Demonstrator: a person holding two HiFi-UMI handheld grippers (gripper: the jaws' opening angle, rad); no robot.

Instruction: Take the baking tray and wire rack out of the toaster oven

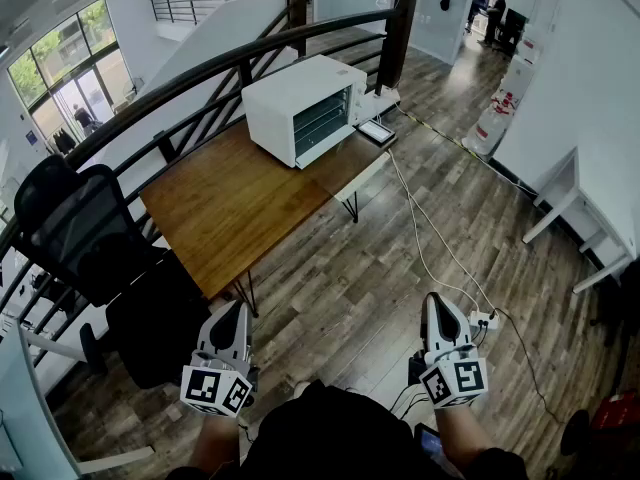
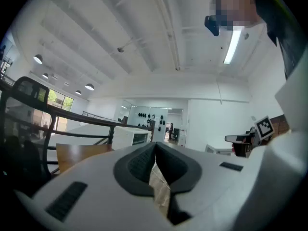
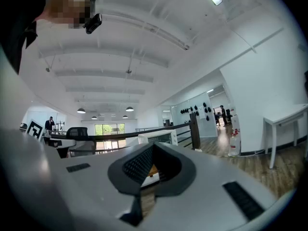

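While both grippers hang low and level in front of the person, well short of the table (image 1: 225, 213), neither has anything to hold. The left gripper (image 1: 238, 313) sits at seven o'clock in the head view with its jaws pressed together and empty, and the right gripper (image 1: 436, 303) at five o'clock is likewise closed on nothing. That looks like a resting carry, since nothing is within reach.

Up at about eleven o'clock stands the white toaster oven (image 1: 300, 108), on the far end of the table and close to the railing (image 1: 200, 78). Its door (image 1: 325, 153) seems to be dropped open, and the bars of the wire rack (image 1: 322, 118) show in the opening. The baking tray cannot be picked out from here and is presumably inside too.

A dark flat rectangle (image 1: 377, 131) lies on the table just beside the oven at its three o'clock; what it is I cannot tell. An office chair (image 1: 70, 218) stands at nine o'clock, and a cable (image 1: 425, 243) trails across the floor between the person and the table, something to step over on the way in.
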